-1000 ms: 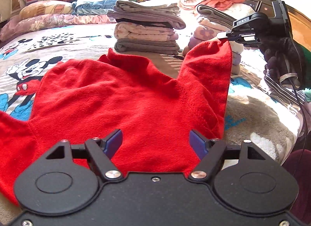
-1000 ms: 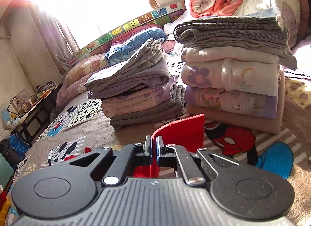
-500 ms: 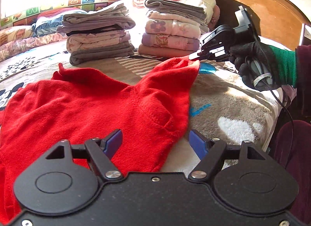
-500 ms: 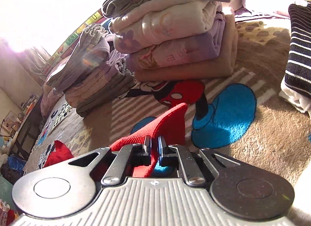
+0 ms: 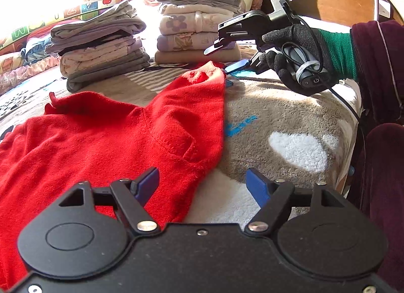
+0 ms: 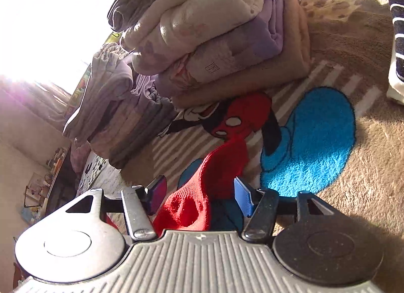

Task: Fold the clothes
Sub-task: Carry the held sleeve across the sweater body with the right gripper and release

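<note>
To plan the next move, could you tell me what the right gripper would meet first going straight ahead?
Probably the red sleeve, lying between the open right gripper; beyond it, the blanket.

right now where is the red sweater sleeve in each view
Left wrist: red sweater sleeve runs from centre up toward the right gripper.
Right wrist: its cuff sits low centre, between the open fingers.
Shared landmark: the floral pile of folded clothes.

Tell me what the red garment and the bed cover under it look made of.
Red garment: looks like a soft knit, wool or acrylic, matte; fine ribbing and fuzzy surface show. Bed cover: seems a plush fleece or pile blanket, with a shaggy nap and printed cartoon patches.
</note>
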Action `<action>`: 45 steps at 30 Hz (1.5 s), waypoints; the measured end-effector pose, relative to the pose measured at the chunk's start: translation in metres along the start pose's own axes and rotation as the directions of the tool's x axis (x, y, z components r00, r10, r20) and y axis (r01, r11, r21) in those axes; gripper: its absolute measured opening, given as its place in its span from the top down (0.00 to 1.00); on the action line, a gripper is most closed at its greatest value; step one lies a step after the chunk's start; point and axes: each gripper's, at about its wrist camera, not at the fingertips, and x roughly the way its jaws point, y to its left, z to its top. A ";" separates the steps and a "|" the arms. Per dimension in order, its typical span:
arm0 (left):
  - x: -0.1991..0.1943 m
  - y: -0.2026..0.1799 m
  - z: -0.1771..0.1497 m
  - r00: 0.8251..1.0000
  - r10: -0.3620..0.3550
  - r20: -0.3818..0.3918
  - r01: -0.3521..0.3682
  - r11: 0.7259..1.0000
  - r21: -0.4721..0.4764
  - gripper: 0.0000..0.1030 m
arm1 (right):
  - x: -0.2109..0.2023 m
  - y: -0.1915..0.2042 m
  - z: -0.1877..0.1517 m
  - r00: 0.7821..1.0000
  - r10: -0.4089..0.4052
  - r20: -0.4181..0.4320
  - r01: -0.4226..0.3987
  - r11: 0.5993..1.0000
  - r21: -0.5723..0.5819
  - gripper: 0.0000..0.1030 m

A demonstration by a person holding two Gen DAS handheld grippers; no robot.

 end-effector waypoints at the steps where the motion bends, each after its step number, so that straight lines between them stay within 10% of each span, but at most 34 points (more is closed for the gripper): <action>1: 0.001 0.001 0.000 1.000 -0.001 -0.003 0.001 1.000 -0.004 0.27 | 0.005 0.002 0.003 1.000 -0.011 -0.007 0.011 1.000 -0.011 0.42; 3: 0.003 0.001 -0.001 1.000 -0.001 -0.008 0.001 1.000 -0.006 0.27 | 0.014 0.005 0.009 0.999 -0.033 -0.016 0.032 0.999 -0.023 0.49; 5: 0.005 0.002 -0.002 1.000 0.001 -0.015 -0.001 1.000 -0.005 0.27 | 0.025 0.008 0.013 0.999 -0.036 -0.039 0.034 0.998 -0.051 0.91; 6: 0.006 0.003 -0.002 1.000 0.002 -0.018 -0.002 1.000 -0.005 0.27 | 0.028 0.011 0.013 0.998 -0.050 -0.043 0.046 0.995 -0.086 0.94; 11: 0.009 0.009 -0.003 0.999 0.013 -0.035 -0.014 1.000 -0.023 0.27 | 0.003 0.036 0.012 0.984 0.164 0.068 -0.148 0.970 -0.195 0.95; 13: 0.009 0.012 -0.003 0.999 0.015 -0.036 -0.017 0.999 -0.032 0.27 | -0.005 0.036 0.009 0.986 0.123 0.116 -0.088 0.960 -0.267 0.95; 16: 0.008 0.014 -0.002 0.999 0.007 -0.032 -0.008 0.999 -0.046 0.27 | 0.015 0.002 0.003 1.000 -0.021 0.014 0.023 0.987 -0.160 0.76; 20: 0.007 0.011 -0.003 1.000 0.004 -0.028 -0.005 0.999 -0.036 0.27 | 0.013 -0.012 -0.004 0.999 0.014 0.048 -0.010 0.996 -0.083 0.46; 33: 0.006 -0.005 -0.007 0.997 0.071 0.024 -0.073 0.989 0.130 0.27 | -0.003 -0.006 -0.034 0.999 -0.006 0.036 0.008 0.999 -0.050 0.52; 41: 0.006 -0.024 -0.018 0.982 0.182 0.053 -0.188 0.910 0.371 0.28 | -0.041 0.020 -0.119 0.996 0.054 -0.069 -0.055 0.998 -0.013 0.50; 45: 0.006 -0.036 -0.021 0.974 0.216 0.071 -0.225 0.872 0.435 0.52 | -0.049 0.037 -0.155 0.999 0.039 -0.022 -0.038 0.999 0.021 0.57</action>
